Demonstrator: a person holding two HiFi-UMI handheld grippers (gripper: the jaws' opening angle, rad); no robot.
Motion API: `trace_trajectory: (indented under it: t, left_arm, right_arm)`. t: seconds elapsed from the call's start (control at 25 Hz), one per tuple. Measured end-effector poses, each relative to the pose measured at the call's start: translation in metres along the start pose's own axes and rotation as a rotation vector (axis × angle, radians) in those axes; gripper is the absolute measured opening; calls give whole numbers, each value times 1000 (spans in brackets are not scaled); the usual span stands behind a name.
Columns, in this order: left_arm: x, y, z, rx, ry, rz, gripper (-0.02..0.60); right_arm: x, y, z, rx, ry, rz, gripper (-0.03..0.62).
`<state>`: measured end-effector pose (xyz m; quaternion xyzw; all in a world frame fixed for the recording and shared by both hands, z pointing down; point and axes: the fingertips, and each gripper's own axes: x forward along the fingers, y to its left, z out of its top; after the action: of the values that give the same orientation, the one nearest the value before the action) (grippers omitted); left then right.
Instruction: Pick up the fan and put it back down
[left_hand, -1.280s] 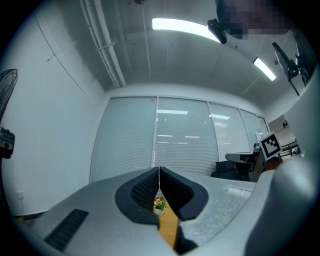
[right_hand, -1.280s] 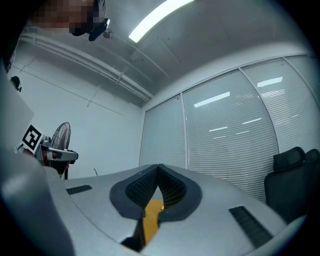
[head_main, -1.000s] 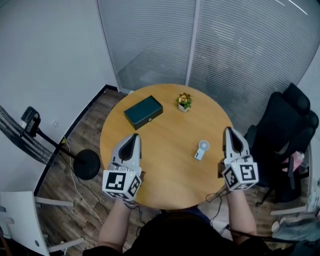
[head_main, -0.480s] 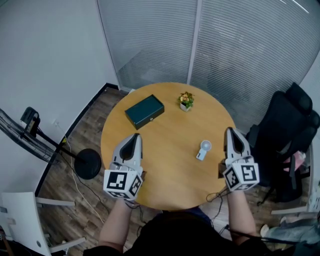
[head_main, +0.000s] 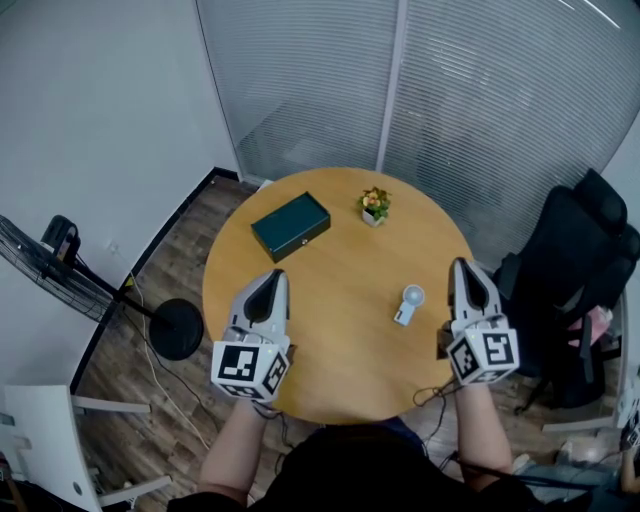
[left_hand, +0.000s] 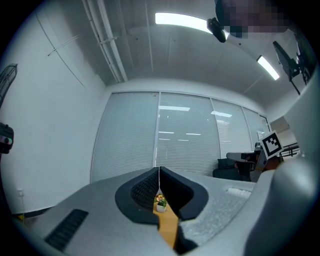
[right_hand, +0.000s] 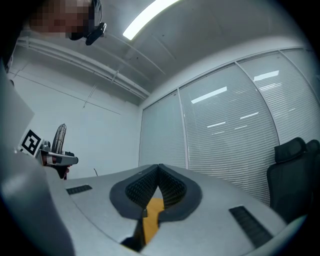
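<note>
A small white hand-held fan (head_main: 408, 302) lies flat on the round wooden table (head_main: 330, 260), right of centre. My right gripper (head_main: 463, 268) hovers just to the fan's right, shut and empty. My left gripper (head_main: 272, 279) is over the table's left part, also shut with nothing in it. In the left gripper view the jaws (left_hand: 159, 172) meet at the tips, and a little potted plant (left_hand: 160, 202) shows through the gap below them. In the right gripper view the gripper (right_hand: 159, 168) is closed too, with only tabletop (right_hand: 151, 220) behind it; the fan is hidden there.
A dark green flat box (head_main: 290, 225) lies at the table's far left and a small potted plant (head_main: 375, 205) at the far middle. A black office chair (head_main: 565, 270) stands to the right, a standing floor fan (head_main: 60, 275) to the left, glass walls with blinds behind.
</note>
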<state>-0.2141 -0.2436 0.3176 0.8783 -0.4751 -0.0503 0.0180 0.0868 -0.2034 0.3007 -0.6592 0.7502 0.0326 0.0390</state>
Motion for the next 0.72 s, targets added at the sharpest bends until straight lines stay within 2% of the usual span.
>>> trace_trajectory:
  t: [0.72]
  left_arm:
    - [7,-4,-8,-4,24,-3,11]
  right_arm:
    - [2,-4,-5,-1,14,6,4]
